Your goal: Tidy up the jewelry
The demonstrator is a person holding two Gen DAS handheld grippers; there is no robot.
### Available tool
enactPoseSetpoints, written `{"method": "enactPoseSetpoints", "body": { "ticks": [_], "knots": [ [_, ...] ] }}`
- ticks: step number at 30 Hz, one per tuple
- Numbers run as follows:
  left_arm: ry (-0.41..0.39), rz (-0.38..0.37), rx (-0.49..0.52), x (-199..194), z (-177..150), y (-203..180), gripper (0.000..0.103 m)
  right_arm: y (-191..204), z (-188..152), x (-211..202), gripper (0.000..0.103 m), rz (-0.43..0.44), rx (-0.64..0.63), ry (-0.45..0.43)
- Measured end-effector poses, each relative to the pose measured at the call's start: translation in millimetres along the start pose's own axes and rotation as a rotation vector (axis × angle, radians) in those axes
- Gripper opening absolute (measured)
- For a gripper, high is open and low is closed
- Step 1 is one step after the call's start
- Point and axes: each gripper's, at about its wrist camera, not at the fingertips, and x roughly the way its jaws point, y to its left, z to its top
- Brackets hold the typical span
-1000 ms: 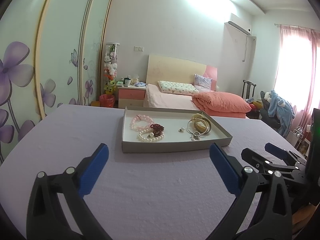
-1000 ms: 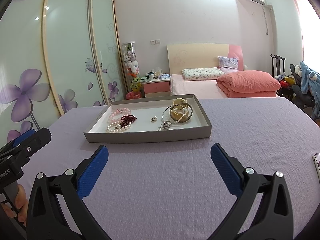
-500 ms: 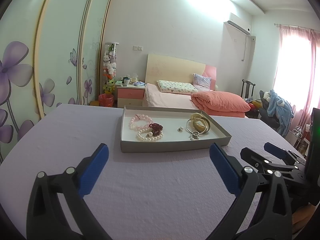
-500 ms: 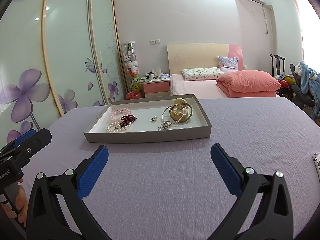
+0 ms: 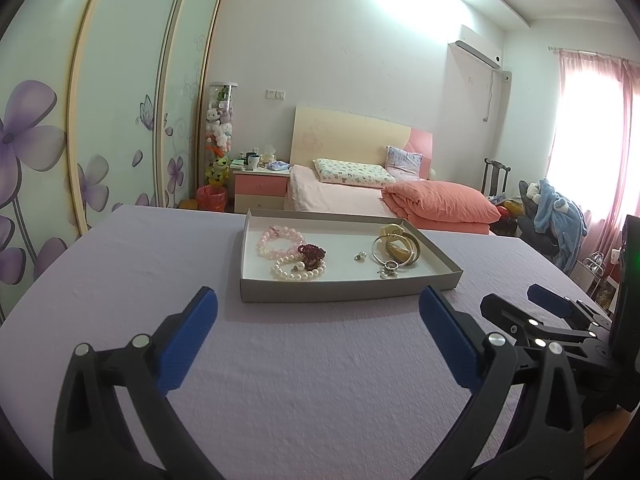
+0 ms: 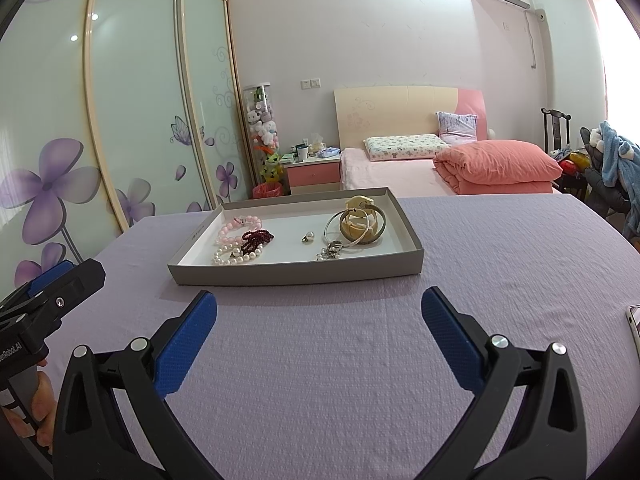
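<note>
- Lilac cloth covers the counter (image 6: 360, 360), and I see it bare on the near side.
- Grey shallow tray (image 6: 296, 270) sits toward the far side, ahead of both my tools.
- My left tongs (image 5: 318, 340) and right tongs (image 6: 319, 340) hover near the tray, both spread wide and holding nothing.
- Gold bangles (image 6: 362, 224) lie at the tray's right.
- White pearl bracelet (image 6: 236, 257), pink bead bracelet (image 6: 236, 228) and dark red beads (image 6: 256, 238) cluster at its left.
</note>
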Motion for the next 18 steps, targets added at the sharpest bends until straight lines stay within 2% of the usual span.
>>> {"method": "enactPoseSetpoints", "body": {
  "ticks": [18],
  "knots": [
    [0.001, -0.002, 0.0, 0.3, 0.0, 0.5, 0.099, 0.1, -0.7, 0.4, 0.101, 0.001, -0.001, -0.001]
  ]
}}
